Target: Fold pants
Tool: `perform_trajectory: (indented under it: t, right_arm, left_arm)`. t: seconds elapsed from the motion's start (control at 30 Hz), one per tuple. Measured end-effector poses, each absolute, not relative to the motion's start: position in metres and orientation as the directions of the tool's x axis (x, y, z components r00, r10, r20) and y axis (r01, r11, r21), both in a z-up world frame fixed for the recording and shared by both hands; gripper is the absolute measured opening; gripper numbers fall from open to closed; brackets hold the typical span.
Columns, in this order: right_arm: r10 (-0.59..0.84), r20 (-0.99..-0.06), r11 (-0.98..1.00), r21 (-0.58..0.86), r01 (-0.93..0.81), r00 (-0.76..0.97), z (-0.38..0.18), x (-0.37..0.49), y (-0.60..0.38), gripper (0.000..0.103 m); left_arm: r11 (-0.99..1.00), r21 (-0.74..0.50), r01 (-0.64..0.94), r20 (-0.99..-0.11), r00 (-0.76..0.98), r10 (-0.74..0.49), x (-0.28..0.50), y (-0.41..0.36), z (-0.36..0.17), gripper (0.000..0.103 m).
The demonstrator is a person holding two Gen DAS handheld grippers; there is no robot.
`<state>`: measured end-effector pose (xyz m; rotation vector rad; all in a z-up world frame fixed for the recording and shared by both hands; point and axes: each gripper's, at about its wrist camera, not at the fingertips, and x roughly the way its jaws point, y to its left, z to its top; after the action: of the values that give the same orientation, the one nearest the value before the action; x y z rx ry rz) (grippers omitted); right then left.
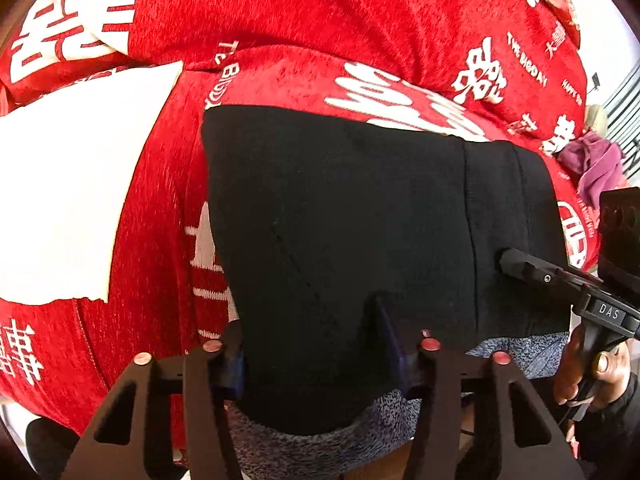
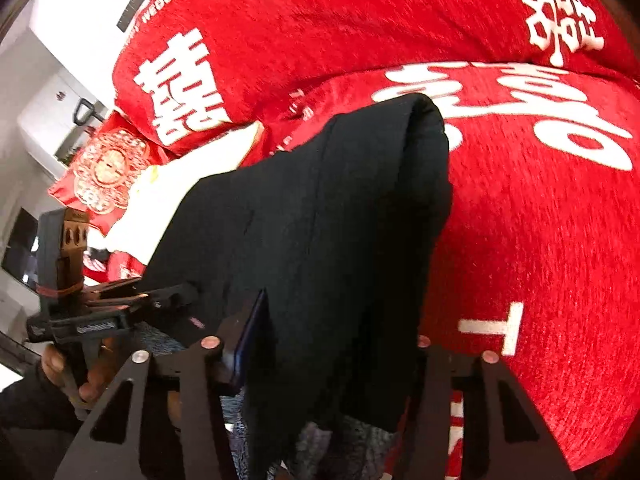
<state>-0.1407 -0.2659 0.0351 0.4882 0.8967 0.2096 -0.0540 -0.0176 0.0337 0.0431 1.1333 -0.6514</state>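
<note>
Black pants held at the near edge by both hand-held grippers over a red bed cover.

The pants (image 1: pixel 340 216) are clamped in the left hand-held gripper (image 1: pixel 316 344) and the right hand-held gripper (image 2: pixel 332 344), their far fold resting on the red bed cover (image 1: pixel 280 12). For a neat fold, both corners should be carried level toward twelve o'clock and kept taut. A white sheet (image 1: pixel 60 184) is seen at nine o'clock and a purple cloth (image 1: pixel 596 164) at two o'clock; neither is judged to obstruct.
</note>
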Motion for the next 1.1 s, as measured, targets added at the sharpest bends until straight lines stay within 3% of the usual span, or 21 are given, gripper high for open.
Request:
perform_trajectory:
  t: [0.13, 0.53, 0.7, 0.8, 0.87, 0.93, 1.0, 1.1]
  right_arm:
    - [0.393, -0.656, 0.87, 0.492, -0.031, 0.644, 0.06, -0.146, -0.266, 0.045]
    - [0.301, -0.615, 0.899, 0.438, -0.001, 0.729, 0.122, -0.121, -0.345, 0.045]
    - [0.306, -0.612, 0.864, 0.501, 0.058, 0.73, 0.111, -0.09, -0.406, 0.045]
    - [0.3, -0.669, 0.855, 0.505, 0.12, 0.68, 0.08, -0.061, -0.431, 0.046]
    - [0.296, -0.722, 0.846, 0.502, 0.179, 0.625, 0.05, -0.047, -0.442, 0.057]
    - [0.253, -0.768, 0.835, 0.48, 0.268, 0.588, 0.024, -0.043, -0.454, 0.072]
    - [0.289, -0.732, 0.779, 0.555, 0.293, 0.617, 0.015, -0.051, -0.466, 0.074]
    - [0.181, -0.701, 0.794, 0.518, 0.318, 0.69, 0.041, -0.081, -0.469, 0.074]
  left_arm:
    - [0.789, -0.359, 0.498, -0.817, 0.241, -0.524, -0.055, -0.014, 0.054, 0.05]
    - [0.728, -0.356, 0.586, -0.771, 0.256, -0.583, -0.017, -0.117, 0.114, 0.05]
    - [0.747, -0.387, 0.54, -0.797, 0.211, -0.566, 0.025, -0.164, 0.093, 0.05]
    - [0.785, -0.36, 0.503, -0.854, 0.161, -0.495, 0.042, -0.182, 0.054, 0.051]
    - [0.826, -0.32, 0.464, -0.891, 0.15, -0.429, 0.051, -0.184, 0.024, 0.074]
    - [0.816, -0.369, 0.445, -0.866, 0.153, -0.475, 0.051, -0.173, 0.019, 0.077]
    - [0.817, -0.361, 0.449, -0.866, 0.163, -0.472, 0.049, -0.165, 0.029, 0.077]
    - [0.824, -0.308, 0.475, -0.844, 0.263, -0.467, 0.04, -0.15, 0.061, 0.077]
